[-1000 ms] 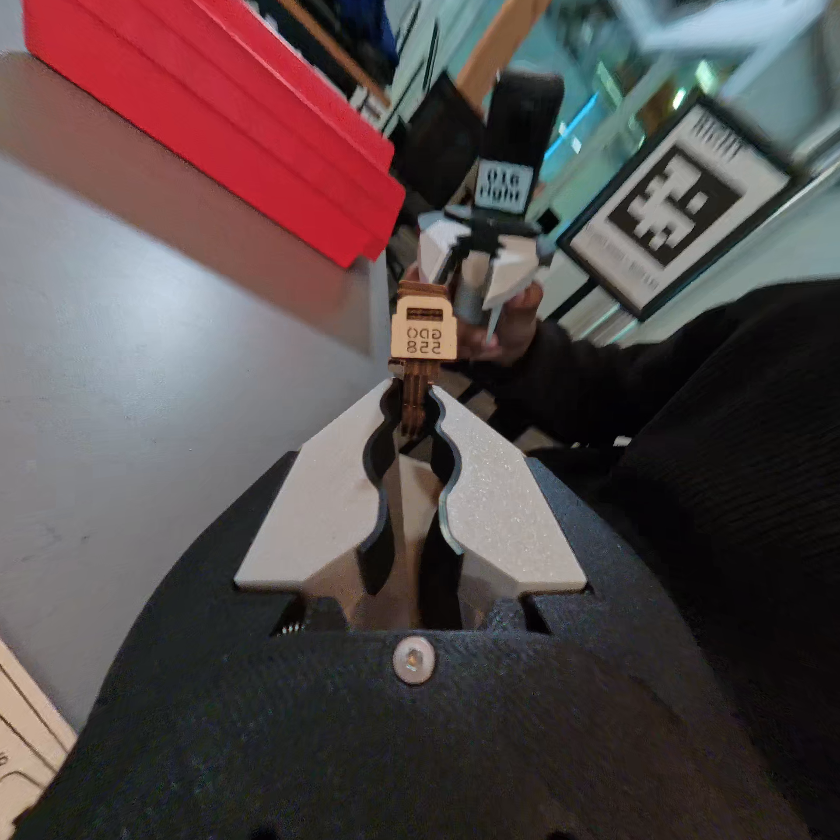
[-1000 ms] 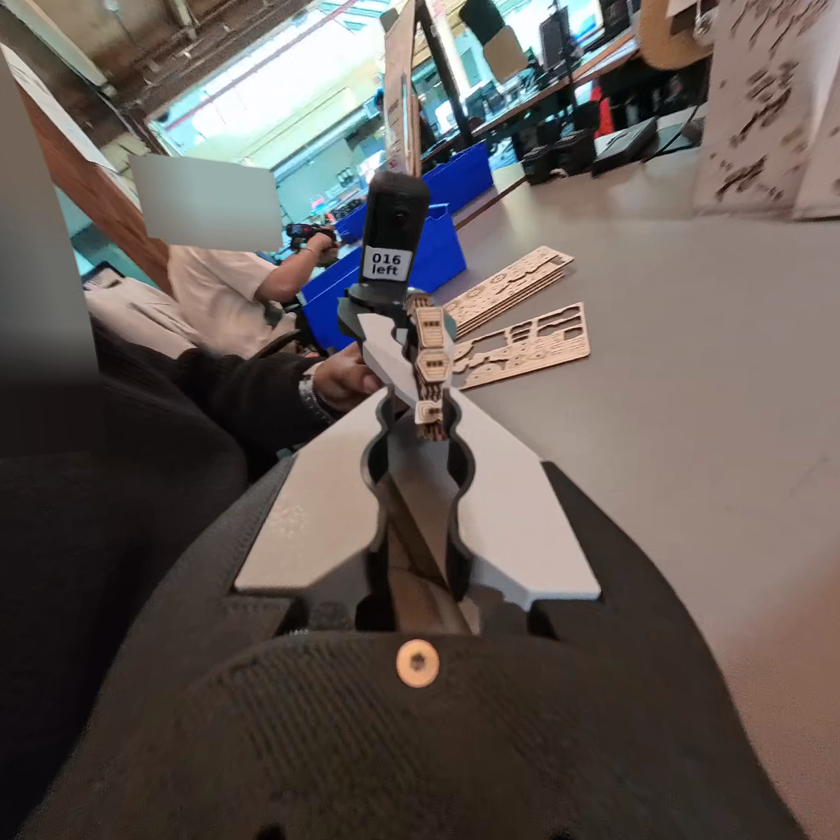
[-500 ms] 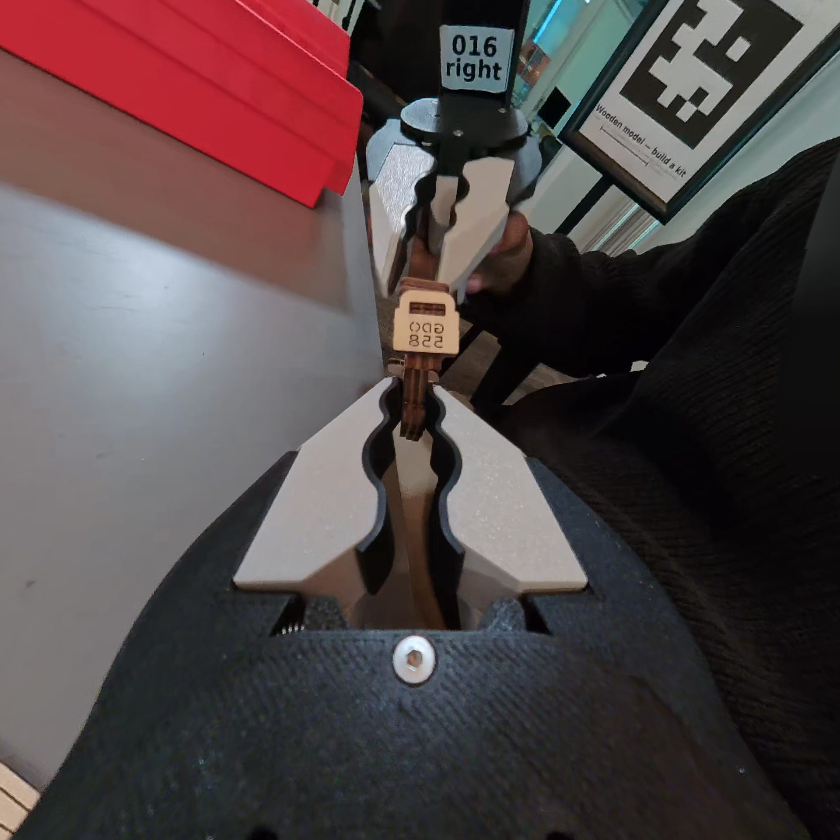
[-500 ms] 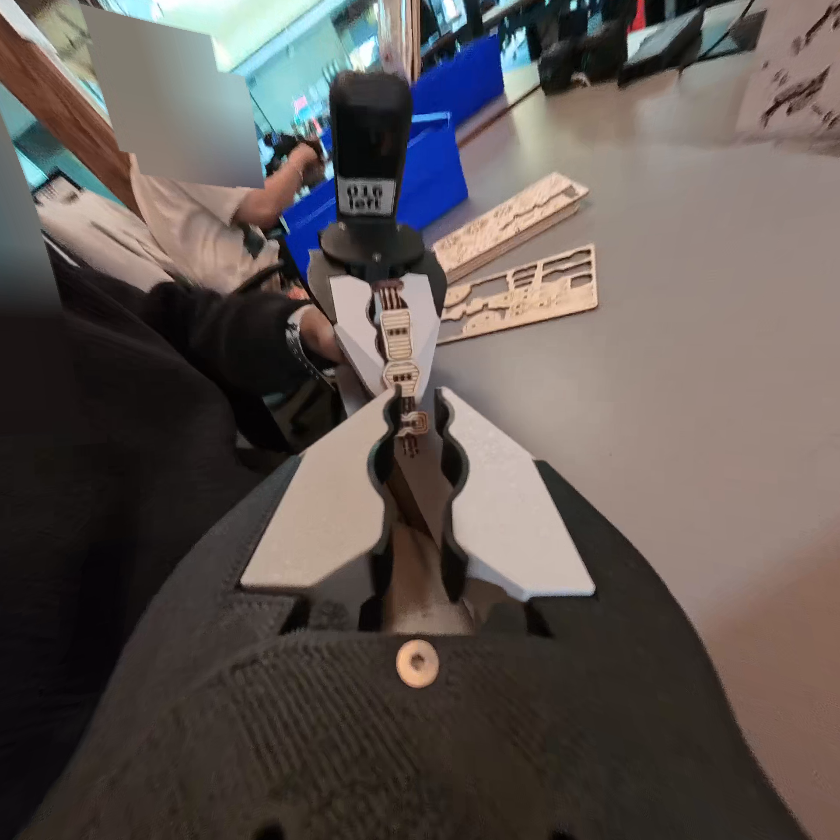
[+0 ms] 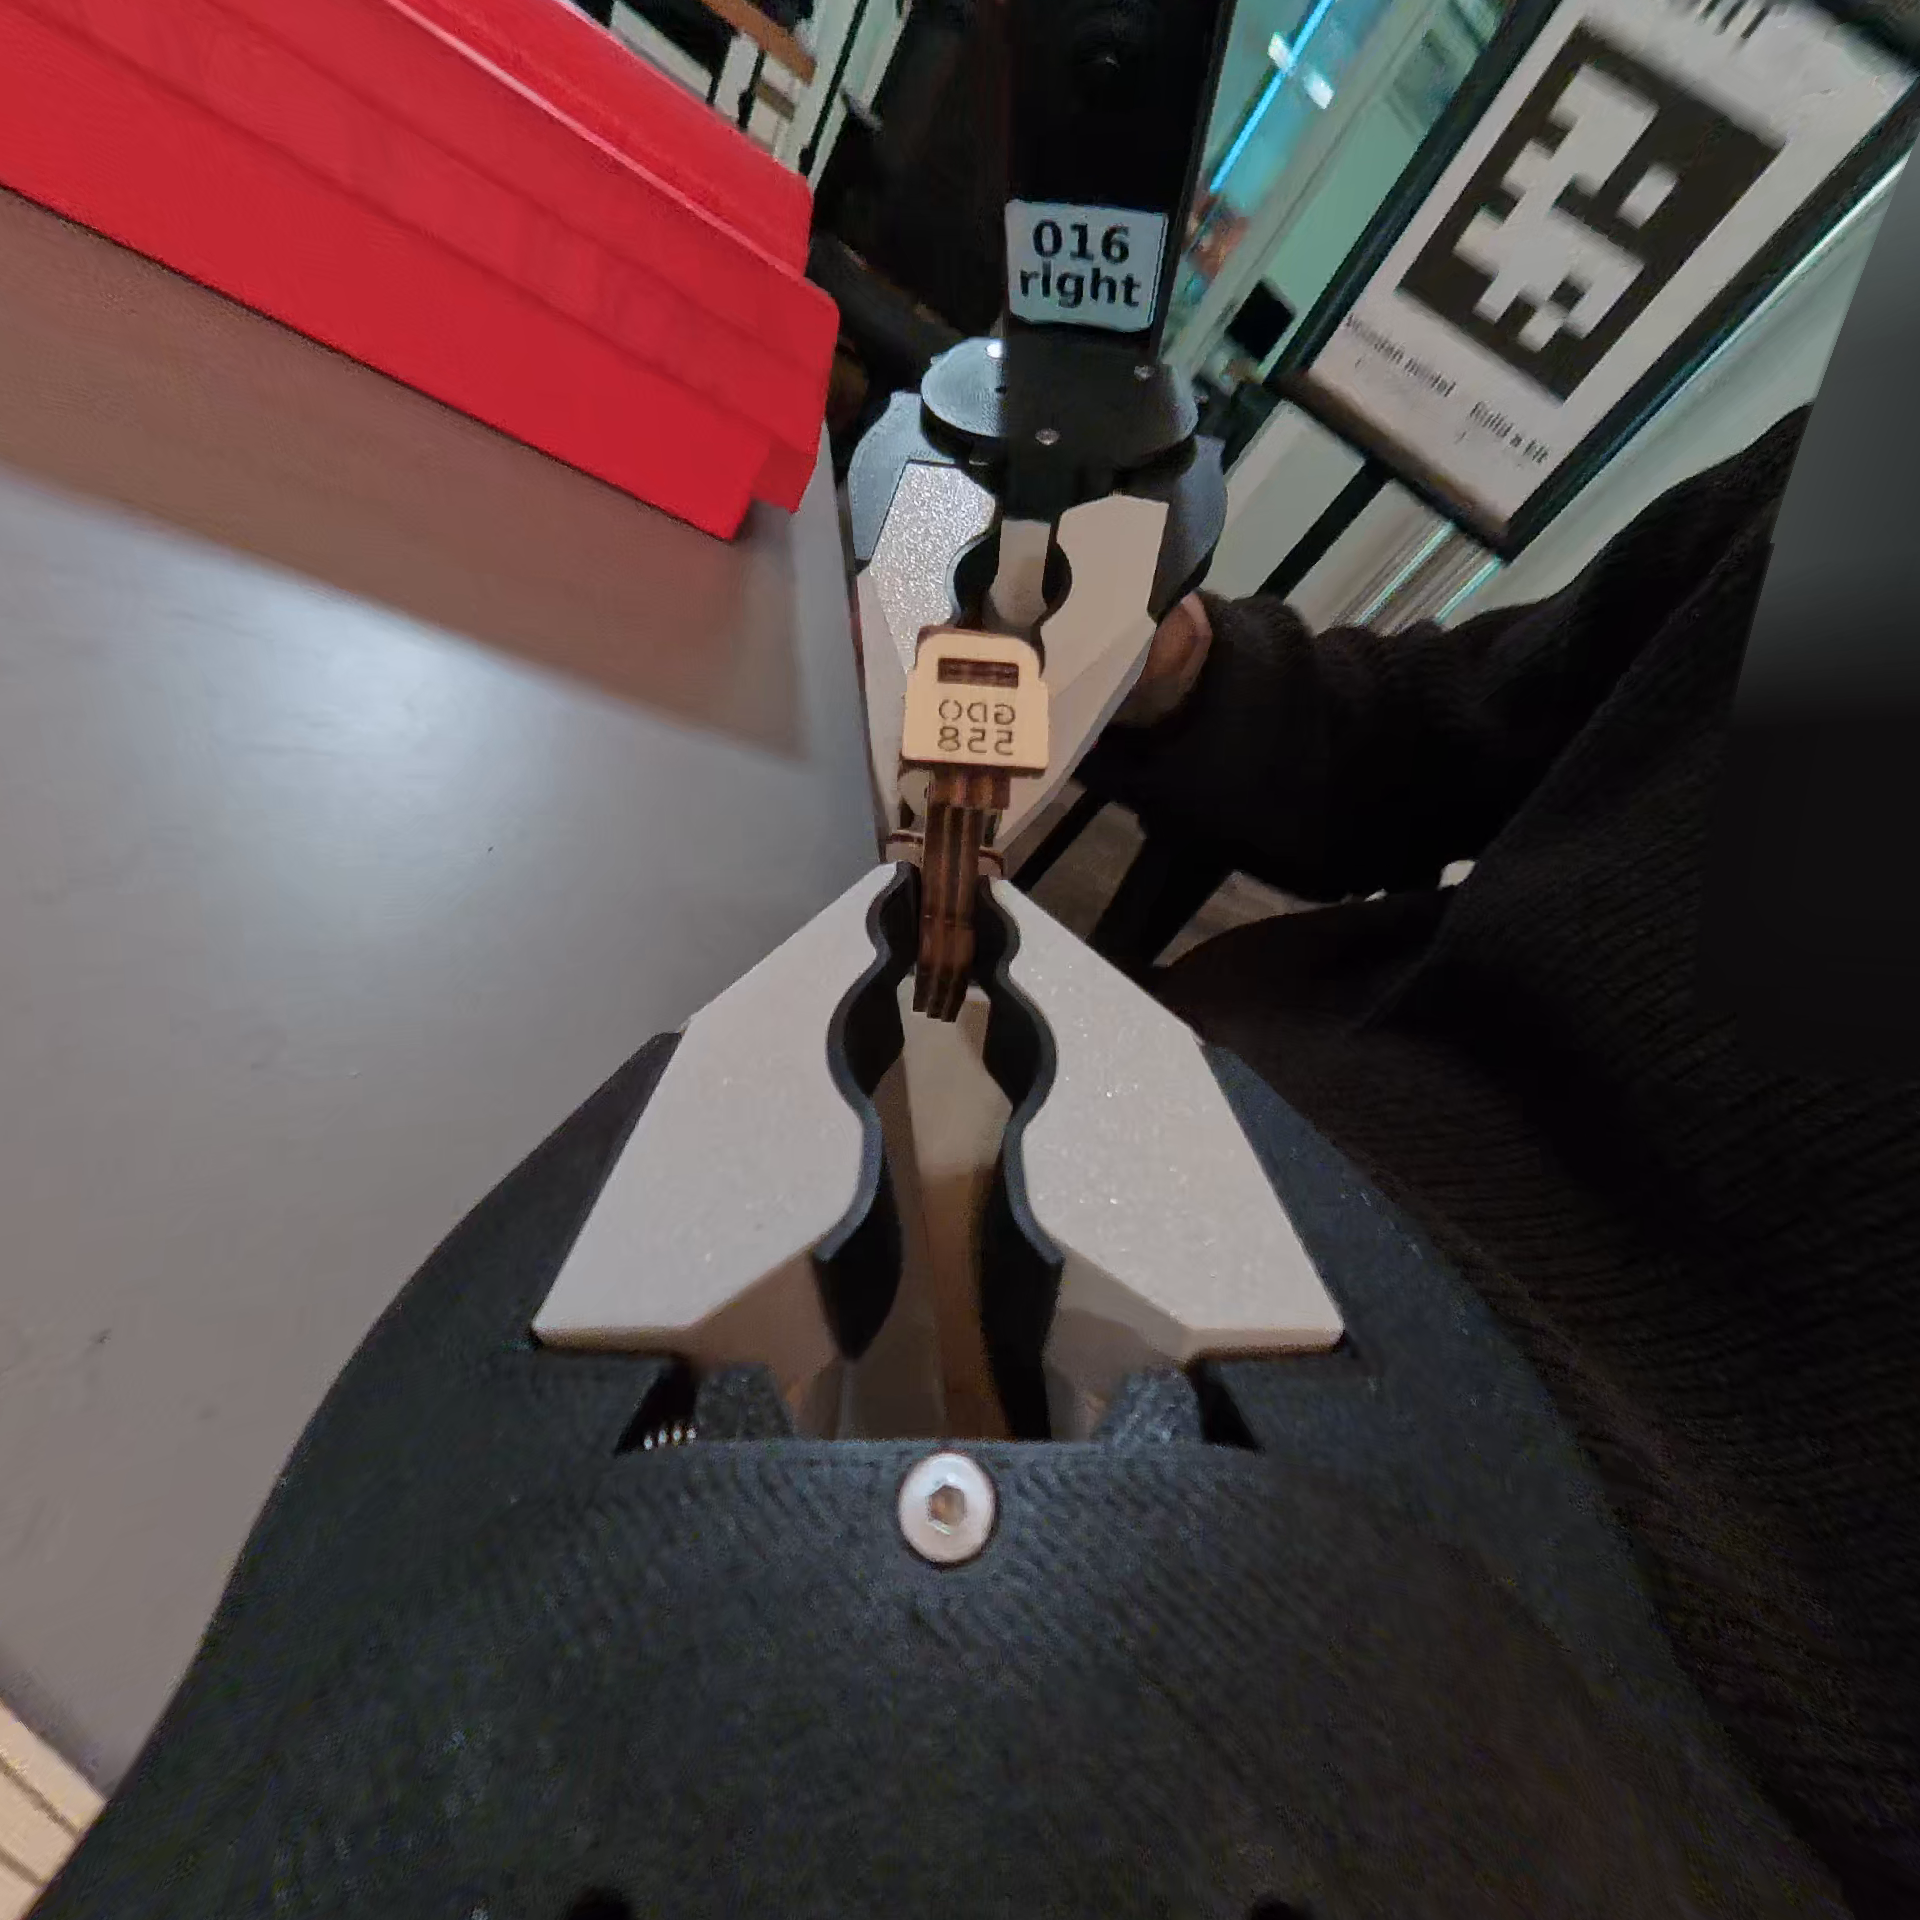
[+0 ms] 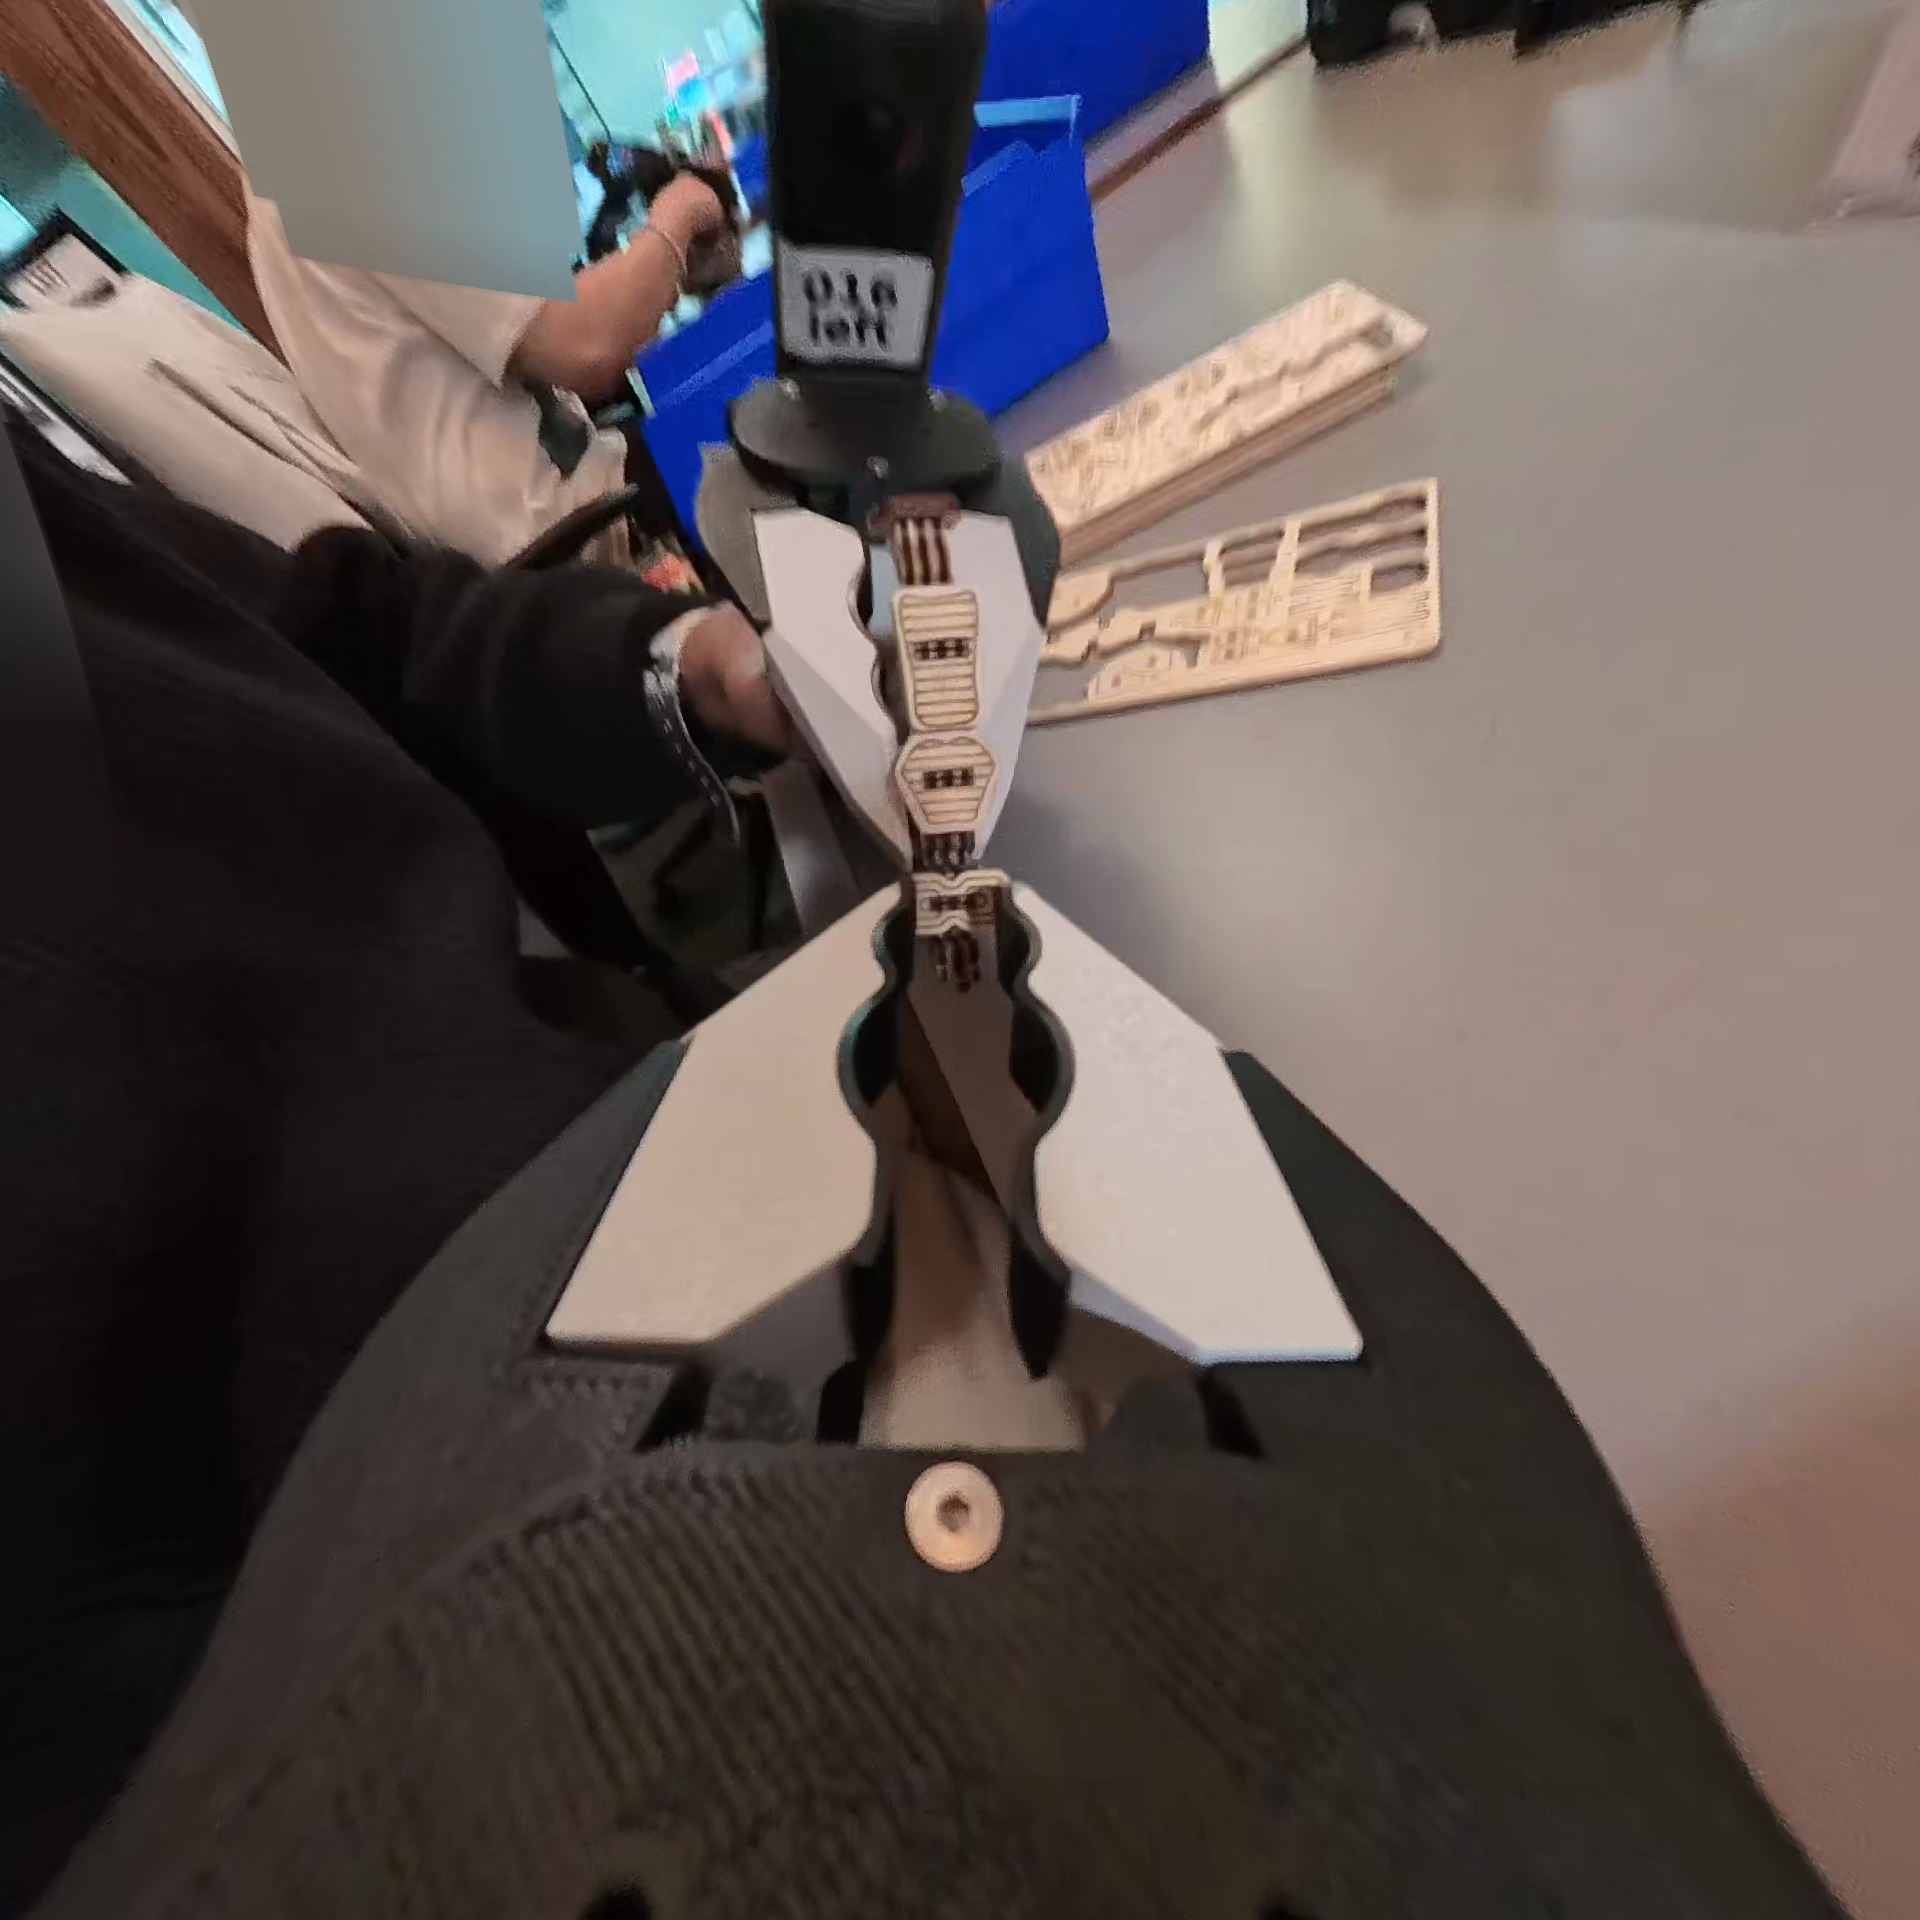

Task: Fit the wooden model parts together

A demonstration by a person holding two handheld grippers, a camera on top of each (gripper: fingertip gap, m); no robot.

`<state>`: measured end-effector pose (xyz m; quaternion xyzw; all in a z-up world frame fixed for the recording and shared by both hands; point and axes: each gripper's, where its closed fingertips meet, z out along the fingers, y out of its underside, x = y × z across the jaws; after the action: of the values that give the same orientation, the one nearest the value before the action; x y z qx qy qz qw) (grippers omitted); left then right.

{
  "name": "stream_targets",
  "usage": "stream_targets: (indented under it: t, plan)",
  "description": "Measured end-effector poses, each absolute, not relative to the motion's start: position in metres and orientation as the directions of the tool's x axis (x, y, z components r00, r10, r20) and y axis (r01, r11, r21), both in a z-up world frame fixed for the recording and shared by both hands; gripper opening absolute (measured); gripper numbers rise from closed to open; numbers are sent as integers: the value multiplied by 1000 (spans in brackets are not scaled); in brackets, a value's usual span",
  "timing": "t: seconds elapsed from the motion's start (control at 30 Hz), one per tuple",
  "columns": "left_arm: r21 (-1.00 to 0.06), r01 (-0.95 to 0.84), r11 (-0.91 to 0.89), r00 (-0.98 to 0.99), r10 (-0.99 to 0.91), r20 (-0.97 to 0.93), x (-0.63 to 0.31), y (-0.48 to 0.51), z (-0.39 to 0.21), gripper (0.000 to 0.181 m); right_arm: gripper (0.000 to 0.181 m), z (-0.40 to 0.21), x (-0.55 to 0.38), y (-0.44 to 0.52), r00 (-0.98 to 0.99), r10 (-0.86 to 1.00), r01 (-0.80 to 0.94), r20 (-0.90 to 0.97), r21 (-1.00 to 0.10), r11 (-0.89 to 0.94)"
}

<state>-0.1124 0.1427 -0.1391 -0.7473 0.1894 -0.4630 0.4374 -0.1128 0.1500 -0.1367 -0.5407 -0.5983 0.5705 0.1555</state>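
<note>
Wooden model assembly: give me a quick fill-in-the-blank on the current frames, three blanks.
1. The wooden model assembly is clamped by ____ grippers at once.
2. The flat wooden part sheets lie on the grey ____.
3. The stacked boxes behind the left gripper are ____ in colour.

Missing words: both; table; red

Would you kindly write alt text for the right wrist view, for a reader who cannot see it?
The right gripper pinches one end of a slim wooden model assembly, whose other end sits between the fingers of the left gripper facing it. Behind, two flat wooden part sheets lie on the grey table.
</note>
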Motion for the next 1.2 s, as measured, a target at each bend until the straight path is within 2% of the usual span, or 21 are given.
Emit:
stream_targets:
  t: [0.13, 0.27, 0.33, 0.43, 0.5, 0.6, 0.77, 0.83, 0.93, 1.07, 1.2]
  plan:
    - [-848, 124, -516, 512, -699, 500, -113, 143, -133, 9, 11, -114, -109, 163, -362, 829, 385, -427, -878, -284]
    - [-854, 135, -503, 530, -691, 491, -116, 145, -132, 9, 11, -133, -115, 147, -363, 831, 454, -422, -859, -238]
    - [-843, 178, -508, 507, -686, 521, -117, 146, -125, 9, 10, -125, -114, 154, -357, 841, 431, -406, -870, -237]
    - [-860, 142, -490, 529, -697, 484, -115, 145, -127, 9, 7, -111, -109, 169, -334, 852, 371, -403, -887, -274]
    - [-849, 188, -494, 488, -703, 517, -110, 145, -120, 9, 3, -123, -114, 155, -352, 830, 418, -432, -866, -274]
    - [-845, 177, -505, 511, -687, 517, -116, 147, -127, 9, 12, -133, -117, 151, -349, 852, 461, -390, -863, -206]
    - [-857, 170, -487, 515, -697, 498, -115, 146, -124, 9, 12, -110, -109, 171, -331, 850, 373, -410, -884, -281]
    - [-847, 197, -494, 491, -698, 521, -111, 147, -120, 8, 12, -124, -115, 151, -357, 817, 431, -452, -856, -286]
    - [-845, 207, -494, 501, -688, 525, -117, 148, -121, 9, 17, -130, -117, 147, -360, 839, 461, -408, -860, -220]
    - [-862, 172, -478, 521, -698, 491, -116, 146, -122, 9, 14, -114, -108, 170, -322, 854, 392, -408, -879, -271]
    - [-842, 225, -491, 418, -732, 538, -113, 140, -114, 9, 19, -111, -110, 170, -345, 824, 350, -450, -876, -332]
